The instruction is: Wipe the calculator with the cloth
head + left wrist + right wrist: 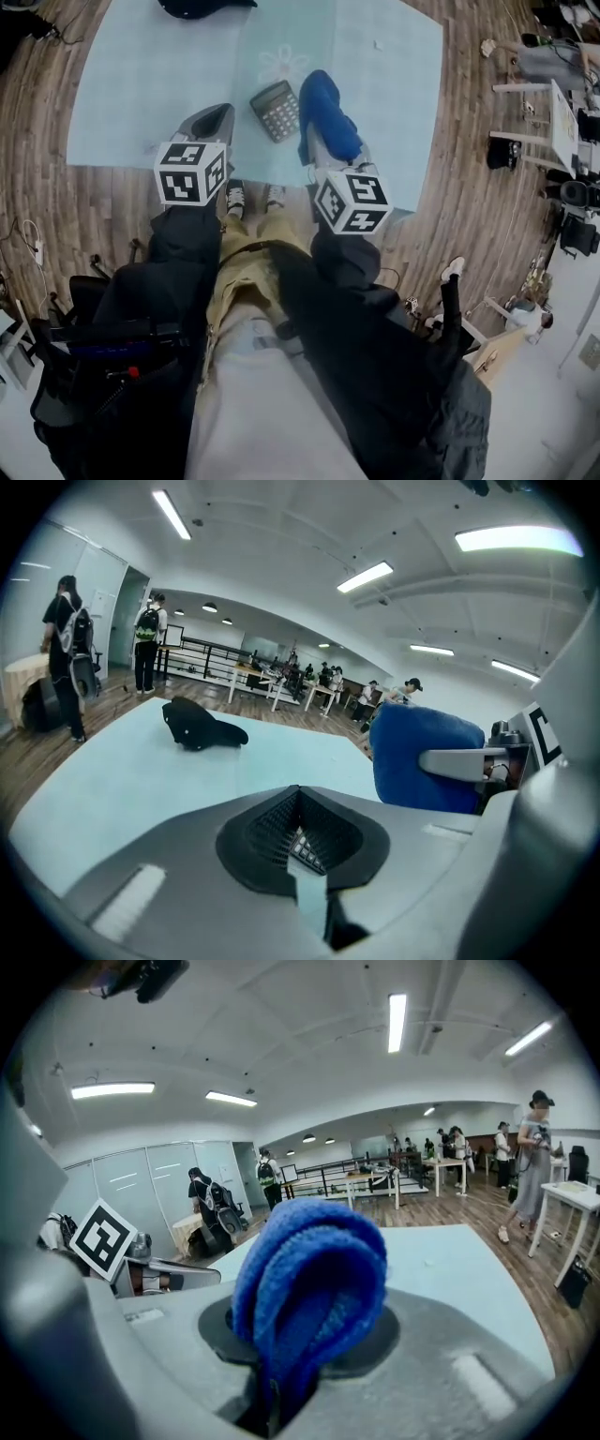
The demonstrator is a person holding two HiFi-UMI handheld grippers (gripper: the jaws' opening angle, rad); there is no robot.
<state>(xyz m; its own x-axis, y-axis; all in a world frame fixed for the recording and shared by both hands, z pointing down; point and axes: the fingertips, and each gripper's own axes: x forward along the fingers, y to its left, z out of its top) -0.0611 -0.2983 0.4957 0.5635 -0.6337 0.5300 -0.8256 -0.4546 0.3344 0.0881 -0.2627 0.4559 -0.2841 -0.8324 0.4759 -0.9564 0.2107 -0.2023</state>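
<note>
A dark grey calculator lies face up on the pale blue mat. My right gripper is just right of it and shut on a folded blue cloth, which bulges up out of the jaws. In the right gripper view the cloth fills the gap between the jaws of that gripper. My left gripper hangs left of the calculator with its jaws together and nothing held. Through the slit of the left gripper a few calculator keys show. The cloth stands to its right.
A black object lies at the mat's far edge, also in the left gripper view. Wooden floor surrounds the mat. Shoes stand at its near edge. People and tables stand farther off.
</note>
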